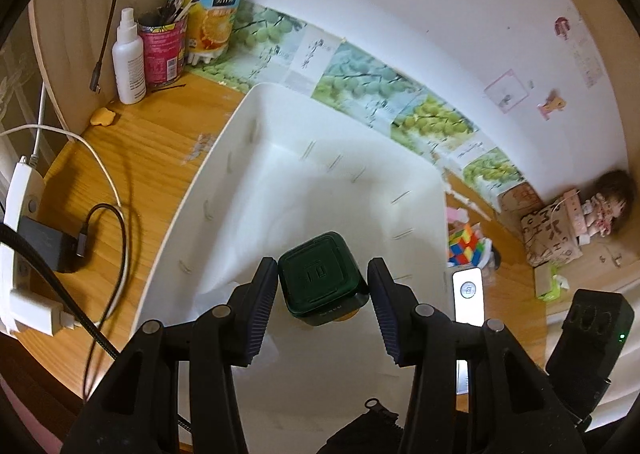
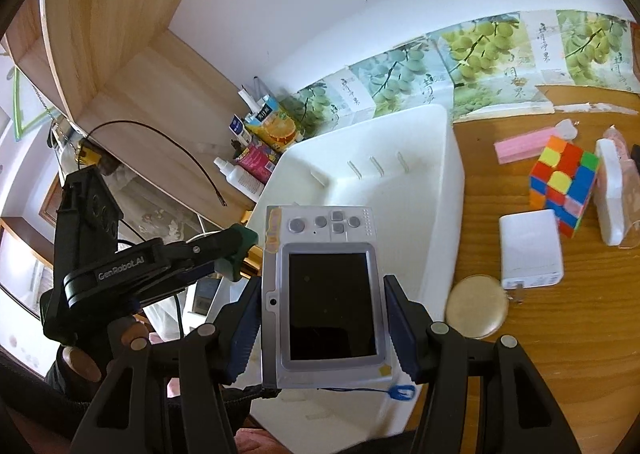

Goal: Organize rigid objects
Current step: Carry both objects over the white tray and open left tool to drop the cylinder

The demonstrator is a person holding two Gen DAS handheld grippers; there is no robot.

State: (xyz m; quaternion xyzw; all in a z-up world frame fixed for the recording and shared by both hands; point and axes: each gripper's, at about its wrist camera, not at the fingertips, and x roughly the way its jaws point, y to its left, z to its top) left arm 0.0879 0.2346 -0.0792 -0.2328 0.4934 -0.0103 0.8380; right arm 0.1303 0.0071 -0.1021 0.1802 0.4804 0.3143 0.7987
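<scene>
Green box (image 1: pixel 322 278) gripped, handheld console (image 2: pixel 326 294) gripped

Dark green jar (image 1: pixel 322 278) and grey handheld console (image 2: pixel 326 294) above white bin (image 1: pixel 248 142).

Green box (image 1: pixel 322 278) underside hidden, gold base barely peeking out. White phone (image 1: pixel 467 300) lower end cut by gripper finger. Game console (image 2: pixel 326 294) covers bin (image 2: pixel 440 190) floor. Round gold disc (image 2: pixel 476 307) blurred, identity unclear. Person's hand (image 2: pixel 80 366) mostly hidden.
</scene>
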